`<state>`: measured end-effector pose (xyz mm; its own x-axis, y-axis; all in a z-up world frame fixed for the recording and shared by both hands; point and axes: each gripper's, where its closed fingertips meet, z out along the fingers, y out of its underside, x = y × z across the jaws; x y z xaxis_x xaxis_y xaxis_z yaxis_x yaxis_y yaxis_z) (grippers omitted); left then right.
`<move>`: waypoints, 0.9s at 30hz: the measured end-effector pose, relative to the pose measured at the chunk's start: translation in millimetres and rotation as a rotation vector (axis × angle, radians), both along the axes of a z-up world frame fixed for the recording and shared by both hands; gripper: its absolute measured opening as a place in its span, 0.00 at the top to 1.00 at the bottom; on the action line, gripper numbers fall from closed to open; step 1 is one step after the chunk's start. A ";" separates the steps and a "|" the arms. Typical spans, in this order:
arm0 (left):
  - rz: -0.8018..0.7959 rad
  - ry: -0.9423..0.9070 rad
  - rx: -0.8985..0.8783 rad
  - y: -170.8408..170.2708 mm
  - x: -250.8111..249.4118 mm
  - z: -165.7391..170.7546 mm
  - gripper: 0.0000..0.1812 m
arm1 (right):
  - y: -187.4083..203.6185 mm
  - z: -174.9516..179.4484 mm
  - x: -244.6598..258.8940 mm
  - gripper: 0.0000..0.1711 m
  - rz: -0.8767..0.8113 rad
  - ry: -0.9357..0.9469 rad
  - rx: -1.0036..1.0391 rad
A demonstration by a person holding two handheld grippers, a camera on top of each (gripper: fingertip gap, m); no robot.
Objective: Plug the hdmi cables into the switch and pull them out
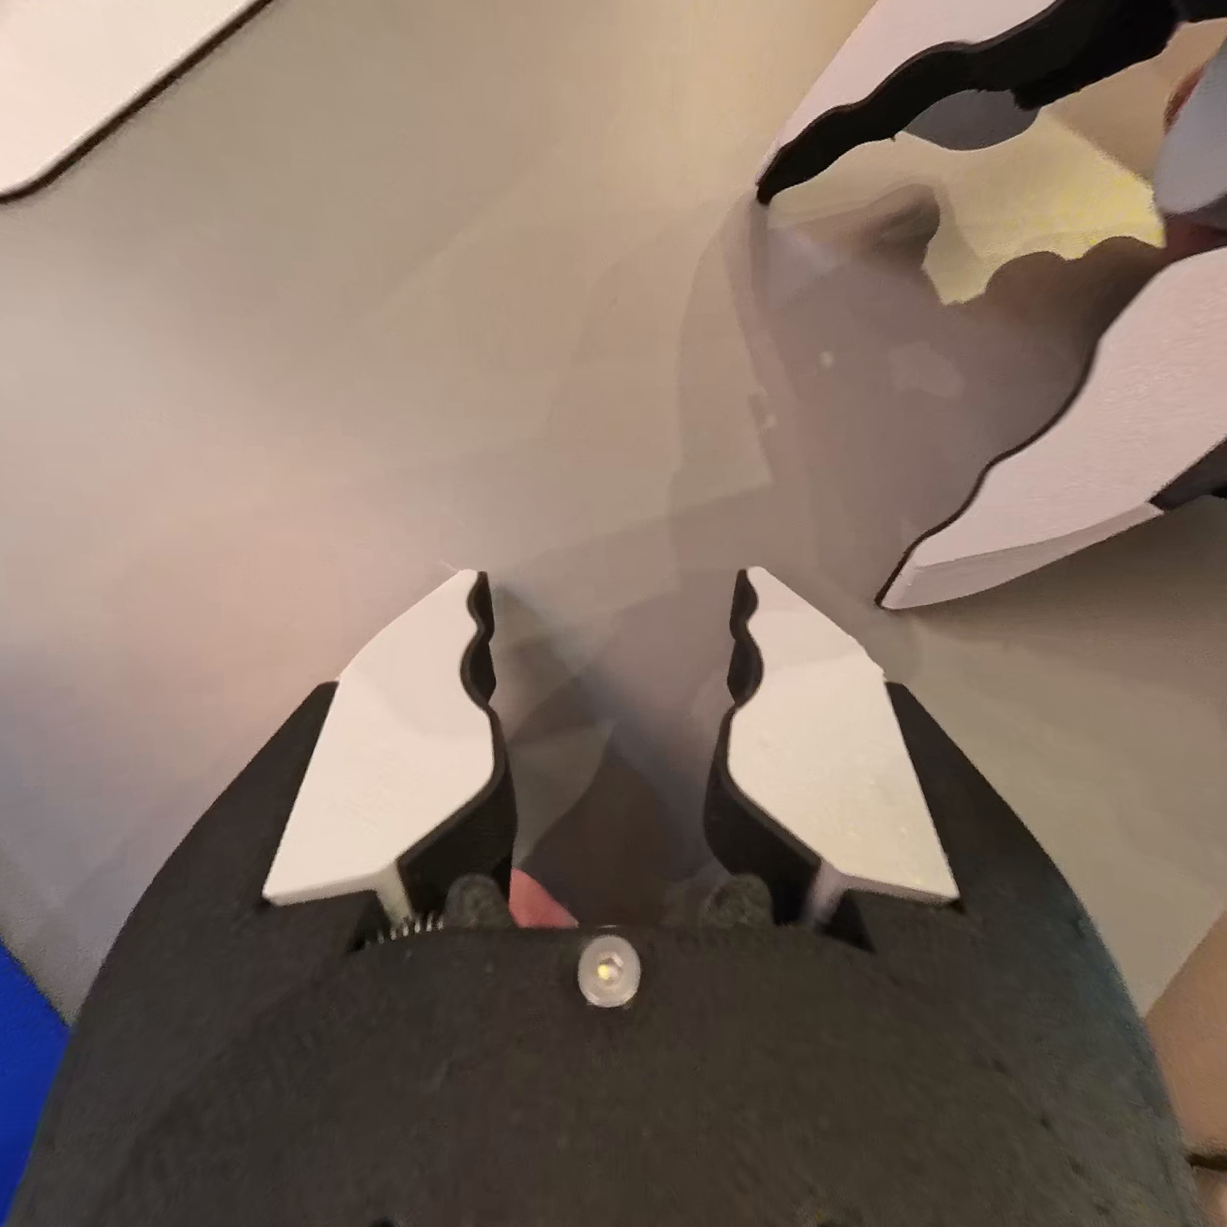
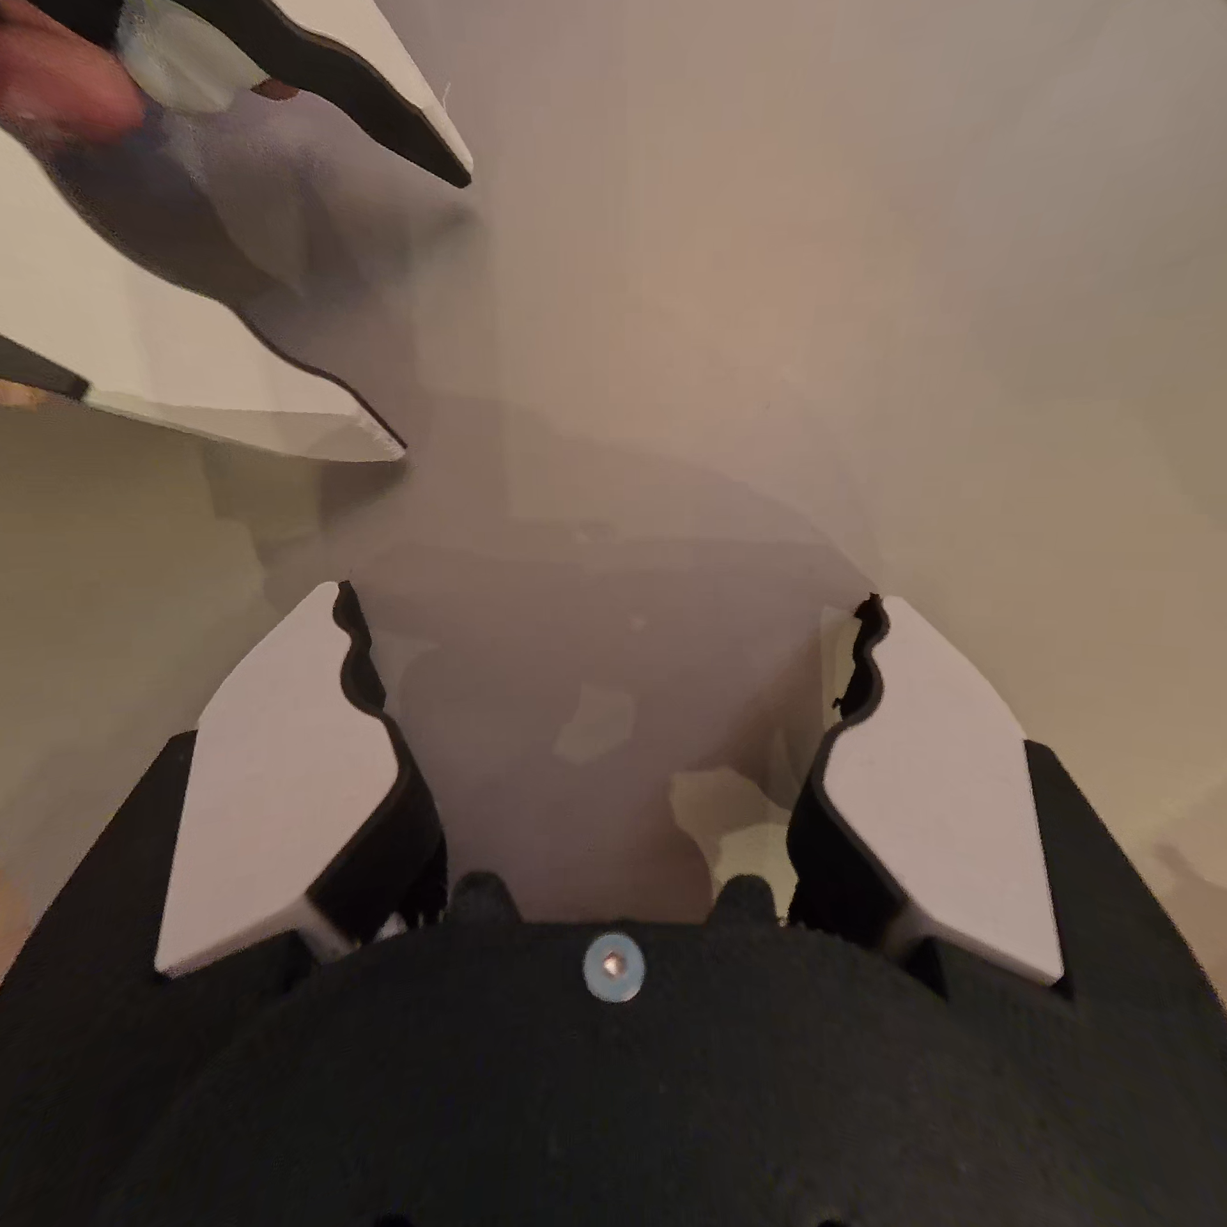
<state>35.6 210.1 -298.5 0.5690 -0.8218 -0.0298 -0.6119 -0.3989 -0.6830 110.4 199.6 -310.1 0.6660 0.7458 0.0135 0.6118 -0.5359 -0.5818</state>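
Note:
No HDMI cable or switch shows in either view. My left gripper [image 1: 614, 584] is open and empty, with white fingers and black wavy pads, held close over a plain beige tabletop [image 1: 299, 398]. My right gripper [image 2: 607, 597] is open wider and also empty over the same surface [image 2: 863, 265]. The two grippers face each other at an angle. The right one shows at the upper right of the left wrist view [image 1: 823, 398], and the left one at the upper left of the right wrist view [image 2: 431, 315]. Both cast soft shadows on the table.
A white flat panel with a dark rounded edge [image 1: 66, 80] lies at the far left of the table. A blue object [image 1: 26, 1075] shows at the lower left edge. A person's hand [image 2: 53, 86] holds the left gripper.

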 end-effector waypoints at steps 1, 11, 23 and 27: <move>-0.005 -0.010 0.003 -1.5 1.0 3.3 0.62 | 0.7 0.0 0.2 0.22 0.001 0.000 0.000; -0.012 -0.102 0.244 12.3 -25.3 120.1 0.63 | 7.5 0.1 0.0 0.22 0.024 -0.010 -0.010; 0.076 0.311 0.561 117.9 -189.3 165.0 0.66 | 7.2 0.6 0.4 0.23 0.037 -0.011 -0.011; -0.022 0.385 0.458 115.7 -205.0 141.4 0.67 | 7.4 0.6 0.4 0.23 0.036 -0.011 -0.011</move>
